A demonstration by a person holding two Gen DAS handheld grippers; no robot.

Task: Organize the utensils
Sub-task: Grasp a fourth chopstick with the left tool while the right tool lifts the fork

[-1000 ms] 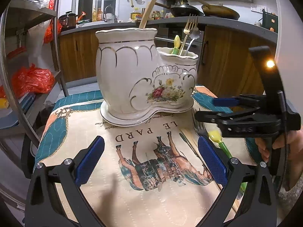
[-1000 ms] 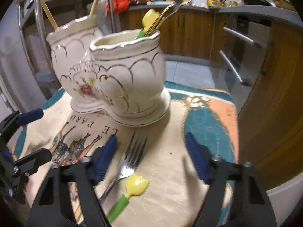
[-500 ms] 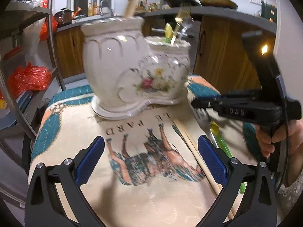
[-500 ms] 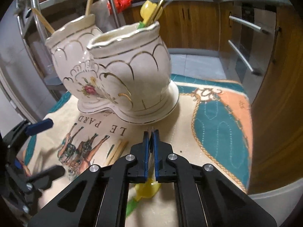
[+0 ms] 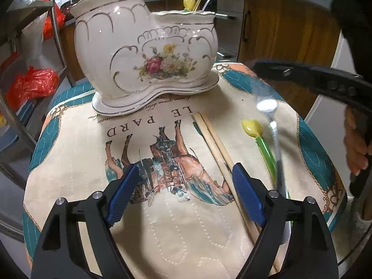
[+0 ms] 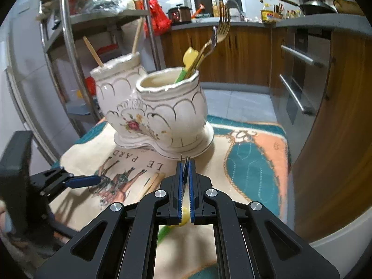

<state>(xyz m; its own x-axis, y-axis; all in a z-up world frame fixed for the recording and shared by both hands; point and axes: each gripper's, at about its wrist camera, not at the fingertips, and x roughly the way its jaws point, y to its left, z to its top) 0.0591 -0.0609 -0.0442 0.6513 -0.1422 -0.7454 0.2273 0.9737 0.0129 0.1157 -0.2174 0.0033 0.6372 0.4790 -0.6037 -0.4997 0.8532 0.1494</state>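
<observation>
The surface's cloth (image 5: 162, 232) reads "LE PARD". Beside the ceramic holder (image 5: 144, 55), right tongs (image 6: 185, 181) are clamped on a fork (image 5: 274, 134); only the left view shows its handle. Left tongs (image 5: 186, 195) are closing, empty, beside chopsticks (image 5: 216, 144).

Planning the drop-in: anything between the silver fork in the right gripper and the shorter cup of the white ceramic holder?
Nothing visible. Open air lies between the silver fork in the right gripper and the white ceramic holder's shorter cup. The gold fork and yellow-topped utensil already inside lean toward its far rim.
</observation>
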